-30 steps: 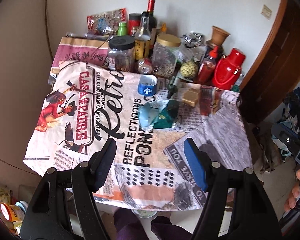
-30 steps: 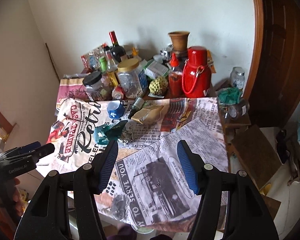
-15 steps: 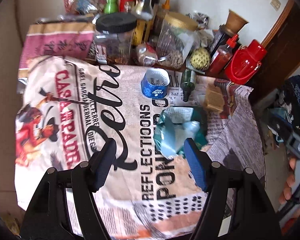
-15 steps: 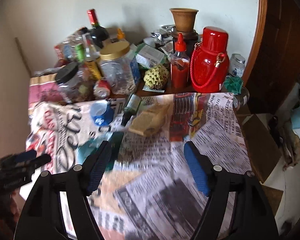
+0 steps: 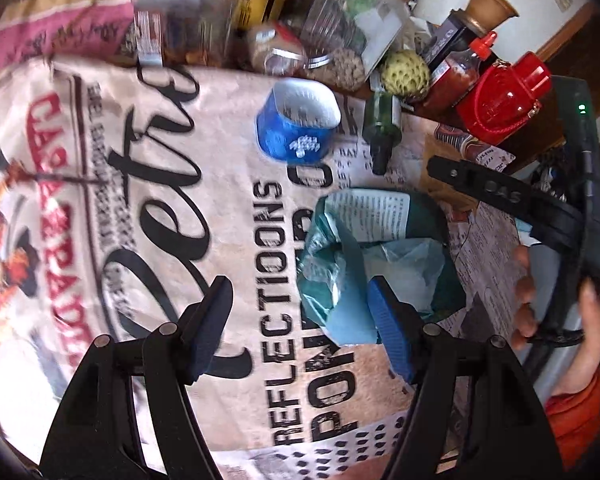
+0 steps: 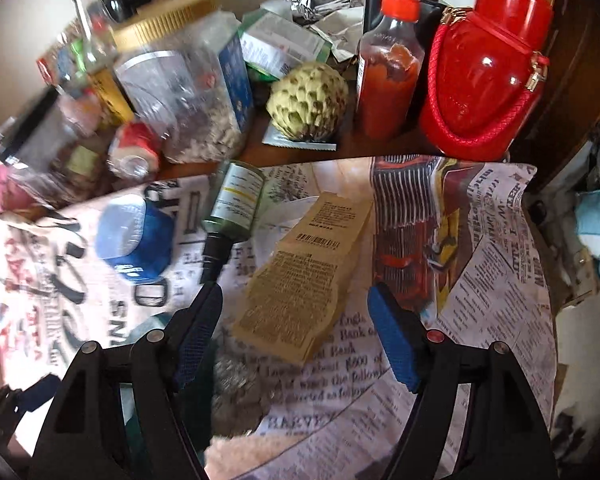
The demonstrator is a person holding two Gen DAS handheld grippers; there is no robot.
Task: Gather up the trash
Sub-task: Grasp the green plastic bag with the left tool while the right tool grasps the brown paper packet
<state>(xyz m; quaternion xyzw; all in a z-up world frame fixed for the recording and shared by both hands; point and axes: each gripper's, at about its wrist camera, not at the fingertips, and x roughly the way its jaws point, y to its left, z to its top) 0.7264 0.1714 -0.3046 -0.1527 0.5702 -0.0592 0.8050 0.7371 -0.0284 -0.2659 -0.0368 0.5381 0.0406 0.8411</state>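
Covering bench, printed cloth (image 5: pixel 236 364) reads "REFLECTIONS", "Retro". Left tongs (image 5: pixel 300 312) spread, right pad over crumpled teal wrapper (image 5: pixel 364 256), contact unclear. Right tongs (image 6: pixel 296 316) spread, empty, above tan barcoded packet (image 6: pixel 304 276).

White wall (image 6: pixel 32 4), dark wooden door (image 6: pixel 580 40)

Both grippers tilt steeply downward. The left gripper (image 5: pixel 300 320) has its fingers spread apart. The right gripper (image 6: pixel 294 330) is likewise spread, gripping nothing.
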